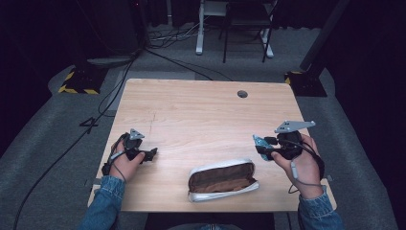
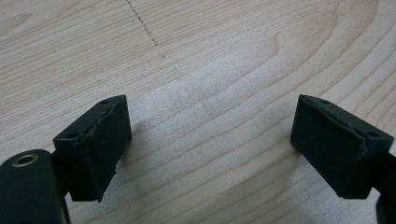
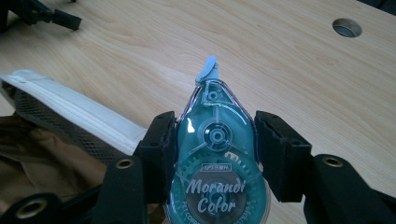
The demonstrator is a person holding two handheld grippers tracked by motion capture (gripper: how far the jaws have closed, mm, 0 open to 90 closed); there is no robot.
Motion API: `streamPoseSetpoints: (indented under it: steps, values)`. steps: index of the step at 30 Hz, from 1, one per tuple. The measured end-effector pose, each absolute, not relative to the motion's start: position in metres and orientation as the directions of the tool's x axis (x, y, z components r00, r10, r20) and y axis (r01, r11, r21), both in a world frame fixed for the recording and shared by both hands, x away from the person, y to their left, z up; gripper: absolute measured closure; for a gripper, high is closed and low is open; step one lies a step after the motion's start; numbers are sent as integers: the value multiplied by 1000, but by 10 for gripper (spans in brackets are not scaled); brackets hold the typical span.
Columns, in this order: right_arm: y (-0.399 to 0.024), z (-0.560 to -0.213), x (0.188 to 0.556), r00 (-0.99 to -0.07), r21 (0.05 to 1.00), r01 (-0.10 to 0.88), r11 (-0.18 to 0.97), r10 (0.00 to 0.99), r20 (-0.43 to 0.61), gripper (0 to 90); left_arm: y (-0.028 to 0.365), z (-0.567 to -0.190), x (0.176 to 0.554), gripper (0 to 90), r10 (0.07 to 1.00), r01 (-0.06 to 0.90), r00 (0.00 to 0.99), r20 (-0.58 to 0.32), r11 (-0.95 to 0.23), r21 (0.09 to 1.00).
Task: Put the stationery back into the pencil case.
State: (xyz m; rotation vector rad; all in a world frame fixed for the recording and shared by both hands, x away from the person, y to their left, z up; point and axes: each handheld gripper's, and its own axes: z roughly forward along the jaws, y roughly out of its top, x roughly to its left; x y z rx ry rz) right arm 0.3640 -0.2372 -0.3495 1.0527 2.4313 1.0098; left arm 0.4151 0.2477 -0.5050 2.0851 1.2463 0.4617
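Observation:
A teal correction-tape dispenser [image 3: 215, 154] marked "Morandi Color" sits between the jaws of my right gripper [image 3: 215, 140], which is shut on it; the high view shows the dispenser [image 1: 261, 142] at the right gripper [image 1: 264, 147] over the table's right side. An open pencil pouch [image 1: 221, 179] with a white rim and brown lining lies near the front edge; its zipped rim [image 3: 70, 116] lies just left of the dispenser. My left gripper [image 2: 208, 149] stands open over bare wood, nothing between its pads; from above the left gripper [image 1: 148, 155] is at the table's left.
The wooden table [image 1: 201, 110] has a round cable hole [image 1: 242, 94] at the back right, the same hole [image 3: 346, 27] seen far right from the right gripper. Cables and a desk frame [image 1: 234, 28] stand on the grey floor beyond the table.

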Motion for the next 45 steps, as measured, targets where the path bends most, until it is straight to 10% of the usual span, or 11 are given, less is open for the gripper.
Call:
streamPoseSetpoints:
  steps: [45]
  values:
    - [-146,-370,323,-903,635,343,693,428,21,502,248,-505,415,126,874,642,485,-32,-332,691]
